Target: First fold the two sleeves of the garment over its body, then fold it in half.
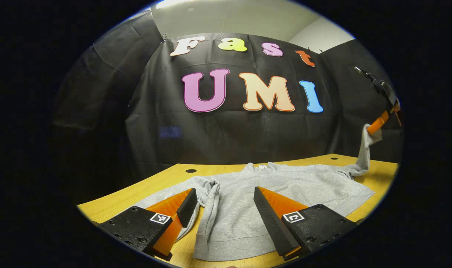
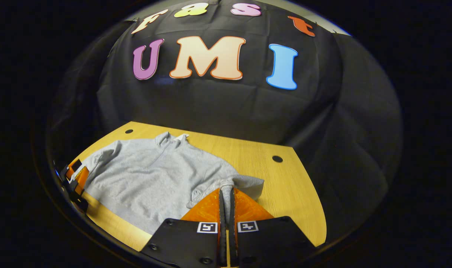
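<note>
A grey sweatshirt lies flat on the wooden table, collar toward the wall. In the left gripper view, my left gripper stands open just above the hem. One sleeve lies folded onto the body, between the fingers. At the far right, the right gripper holds the other sleeve lifted off the table. In the right gripper view, my right gripper is shut on that sleeve's cuff end, to the right of the sweatshirt's body. The left gripper shows at the left edge.
The table has small round holes near its back corners, another hole to the garment's left. Black cloth walls the booth behind and at both sides. Bare wood lies to the right of the sweatshirt.
</note>
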Demonstrator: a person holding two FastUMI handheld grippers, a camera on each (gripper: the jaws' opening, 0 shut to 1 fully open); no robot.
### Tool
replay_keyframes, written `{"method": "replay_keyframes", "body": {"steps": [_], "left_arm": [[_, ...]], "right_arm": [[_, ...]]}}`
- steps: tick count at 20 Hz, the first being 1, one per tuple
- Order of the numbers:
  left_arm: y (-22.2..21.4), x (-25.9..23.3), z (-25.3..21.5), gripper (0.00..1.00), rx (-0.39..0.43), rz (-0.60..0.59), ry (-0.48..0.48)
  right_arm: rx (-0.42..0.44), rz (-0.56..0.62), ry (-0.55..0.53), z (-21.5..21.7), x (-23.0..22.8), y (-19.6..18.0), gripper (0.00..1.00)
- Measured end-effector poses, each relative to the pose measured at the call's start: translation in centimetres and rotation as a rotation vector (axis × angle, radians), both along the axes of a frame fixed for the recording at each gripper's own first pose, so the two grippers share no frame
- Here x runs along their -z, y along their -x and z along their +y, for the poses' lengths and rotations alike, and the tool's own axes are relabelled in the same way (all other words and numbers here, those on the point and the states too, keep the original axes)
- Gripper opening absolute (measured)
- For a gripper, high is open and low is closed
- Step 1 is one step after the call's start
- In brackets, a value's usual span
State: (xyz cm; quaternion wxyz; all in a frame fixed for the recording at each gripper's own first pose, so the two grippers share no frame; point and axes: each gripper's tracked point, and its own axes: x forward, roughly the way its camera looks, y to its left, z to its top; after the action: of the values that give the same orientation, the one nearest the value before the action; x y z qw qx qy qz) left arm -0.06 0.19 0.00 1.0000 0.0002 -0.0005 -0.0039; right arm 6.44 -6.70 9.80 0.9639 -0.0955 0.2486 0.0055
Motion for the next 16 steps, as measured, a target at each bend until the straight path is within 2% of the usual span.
{"method": "replay_keyframes", "body": {"steps": [3, 7, 12, 16], "left_arm": [[0.2, -0.1, 0.0, 0.93, 0.002, 0.000, 0.000], [0.3, -0.2, -0.2, 0.93, 0.009, -0.001, 0.000], [0.2, -0.1, -0.2, 0.93, 0.010, -0.001, 0.000], [0.2, -0.1, -0.2, 0.93, 0.010, -0.001, 0.000]], "right_arm": [[-0.071, -0.056, 0.001, 4.2, -3.2, -4.2, 0.05], [-0.193, -0.095, -0.027, 12.1, -5.2, -9.3, 0.05], [-0.344, -0.090, -0.087, 23.1, -4.2, -13.4, 0.05], [-0.422, -0.080, -0.173, 30.6, -2.0, -15.8, 0.05]]}}
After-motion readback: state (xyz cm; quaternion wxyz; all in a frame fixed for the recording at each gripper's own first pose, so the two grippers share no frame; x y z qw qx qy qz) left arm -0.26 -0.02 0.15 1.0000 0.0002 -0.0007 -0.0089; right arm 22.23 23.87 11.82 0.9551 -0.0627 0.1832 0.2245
